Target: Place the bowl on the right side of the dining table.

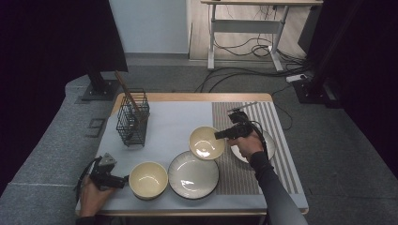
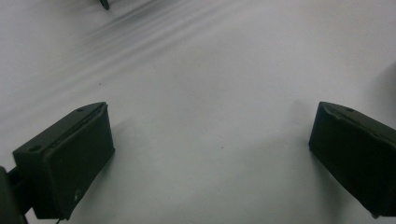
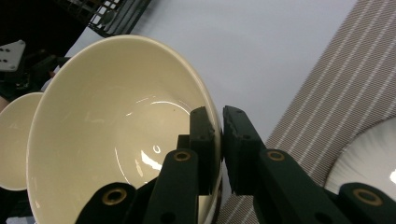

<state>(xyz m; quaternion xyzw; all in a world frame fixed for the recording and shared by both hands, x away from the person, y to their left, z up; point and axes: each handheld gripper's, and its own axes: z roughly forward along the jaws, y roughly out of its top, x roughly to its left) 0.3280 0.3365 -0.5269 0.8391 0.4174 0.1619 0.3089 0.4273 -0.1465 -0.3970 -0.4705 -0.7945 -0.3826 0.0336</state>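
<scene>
In the high view, the right claw (image 1: pixel 220 134) pinches the rim of a cream ceramic bowl (image 1: pixel 206 143) at centre frame, tilted above the upper right edge of a large grey glazed plate (image 1: pixel 193 175). A second cream bowl (image 1: pixel 148 179) sits lower left, just beside that plate. Bare pale desk (image 1: pixel 173 119) lies between the bowls and the black wire basket (image 1: pixel 132 119) at upper left. The right claw view shows the rim clamped between nearly closed jaws. The left claw (image 2: pixel 210 149), in its own view, stands wide open over bare desk, holding nothing.
</scene>
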